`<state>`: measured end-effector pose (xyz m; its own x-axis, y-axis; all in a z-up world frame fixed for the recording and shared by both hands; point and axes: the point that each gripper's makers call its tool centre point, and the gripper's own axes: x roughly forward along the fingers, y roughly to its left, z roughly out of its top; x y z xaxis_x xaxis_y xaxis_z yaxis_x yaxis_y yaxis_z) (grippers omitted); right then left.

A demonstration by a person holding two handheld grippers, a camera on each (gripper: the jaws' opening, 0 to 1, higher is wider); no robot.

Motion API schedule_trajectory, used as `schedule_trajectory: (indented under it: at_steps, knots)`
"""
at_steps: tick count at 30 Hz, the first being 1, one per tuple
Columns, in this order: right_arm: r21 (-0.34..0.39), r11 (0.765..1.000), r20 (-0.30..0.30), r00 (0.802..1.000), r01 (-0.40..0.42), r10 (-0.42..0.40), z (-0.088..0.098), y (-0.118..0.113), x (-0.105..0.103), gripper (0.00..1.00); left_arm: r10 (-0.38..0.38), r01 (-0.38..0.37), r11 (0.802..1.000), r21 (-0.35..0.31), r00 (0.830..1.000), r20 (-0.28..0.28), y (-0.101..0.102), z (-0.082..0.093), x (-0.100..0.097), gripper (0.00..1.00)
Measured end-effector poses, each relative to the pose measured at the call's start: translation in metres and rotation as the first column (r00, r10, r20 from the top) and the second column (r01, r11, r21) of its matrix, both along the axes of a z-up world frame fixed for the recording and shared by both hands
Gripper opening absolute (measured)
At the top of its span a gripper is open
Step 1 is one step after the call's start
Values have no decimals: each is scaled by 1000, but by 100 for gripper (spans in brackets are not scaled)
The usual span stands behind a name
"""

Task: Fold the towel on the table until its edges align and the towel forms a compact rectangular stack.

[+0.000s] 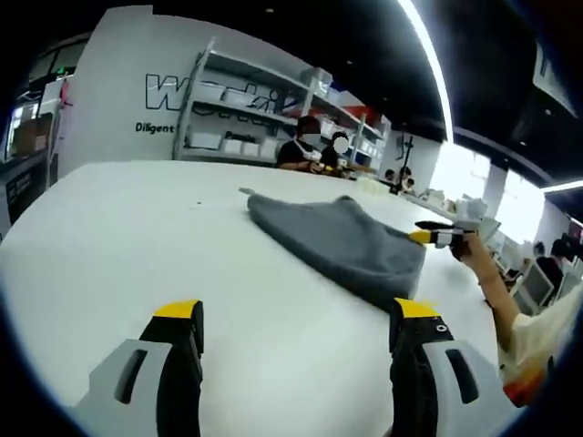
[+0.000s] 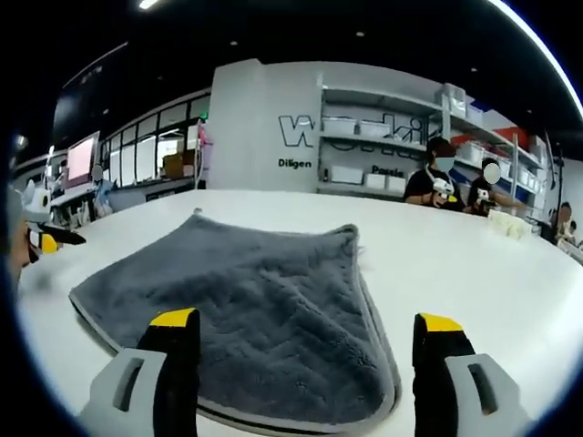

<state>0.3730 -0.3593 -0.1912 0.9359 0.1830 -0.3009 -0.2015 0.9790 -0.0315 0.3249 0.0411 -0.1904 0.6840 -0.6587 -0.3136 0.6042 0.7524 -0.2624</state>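
Observation:
A dark grey towel (image 2: pixel 264 309) with a pale piped edge lies flat on the white table (image 2: pixel 474 273), spread just ahead of my right gripper (image 2: pixel 307 320). That gripper's jaws stand wide open over the towel's near edge with nothing between them. In the left gripper view the towel (image 1: pixel 342 241) sits further off, to the right of centre. My left gripper (image 1: pixel 297 314) is open above bare table (image 1: pixel 137 237), short of the towel. The right gripper (image 1: pixel 437 235) reaches in at the towel's far right corner, held by a hand (image 1: pixel 474 250).
Several people (image 2: pixel 437 177) sit at the table's far edge in front of white shelving (image 2: pixel 383 137) and a lettered wall. The left gripper (image 2: pixel 46 238) shows at the left edge of the right gripper view. More desks and people (image 1: pixel 551 259) lie to the right.

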Motion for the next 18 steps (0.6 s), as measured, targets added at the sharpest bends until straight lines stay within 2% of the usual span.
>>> schedule_trajectory:
  at_steps: [3,10,15,18]
  knots:
    - [26,1000,-7,1000,5,-5,0,-2,-1,99,-21,20,999,-34,1000,-6,-24,2,-8,79]
    - [45,999,13,1000,6,-7,4,-1,-3,98,-99,98,994,-38,994,-40,-70,-10,-22,72]
    - [48,999,21,1000,-9,8,6,4,-3,97,-83,76,994,-74,992,-96,-87,-22,-21,65]
    - [52,998,27,999,-18,17,8,7,-4,97,-80,62,990,-127,986,-144,-97,-26,-21,62]
